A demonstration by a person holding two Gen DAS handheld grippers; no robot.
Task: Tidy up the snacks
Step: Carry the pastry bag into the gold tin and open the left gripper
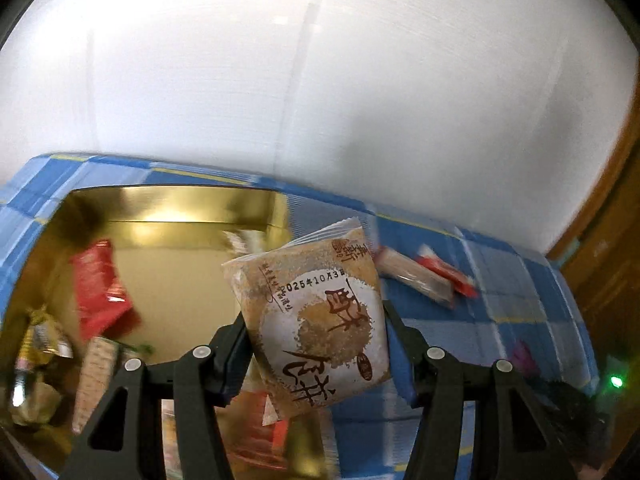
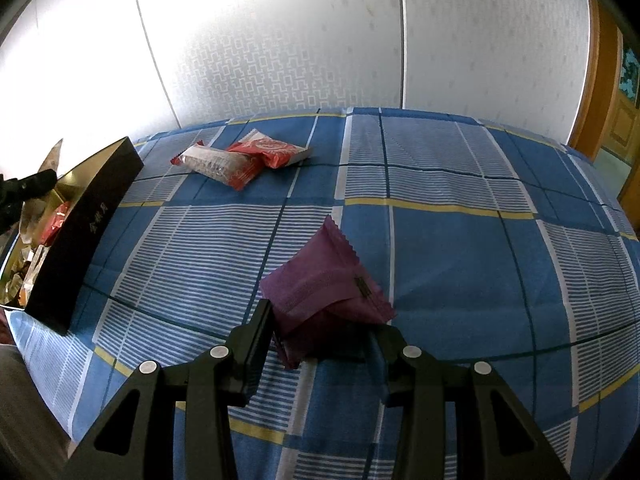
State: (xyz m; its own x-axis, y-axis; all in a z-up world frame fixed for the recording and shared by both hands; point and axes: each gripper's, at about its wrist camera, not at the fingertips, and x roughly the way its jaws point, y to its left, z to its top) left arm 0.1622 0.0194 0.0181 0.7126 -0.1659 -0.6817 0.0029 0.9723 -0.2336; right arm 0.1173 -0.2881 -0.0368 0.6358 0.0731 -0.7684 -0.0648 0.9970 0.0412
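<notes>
Left gripper clamps beige pastry pack above the gold box for drop-in, right gripper pinches purple pack on the bedsheet, queued next.

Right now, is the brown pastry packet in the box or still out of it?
Out. The left tool holds the brown pastry packet in the air, between its fingers, over the right rim of the gold-lined box. It does not rest on the box floor.

Box left on the bedsheet, snacks inside, two packets behind
</notes>
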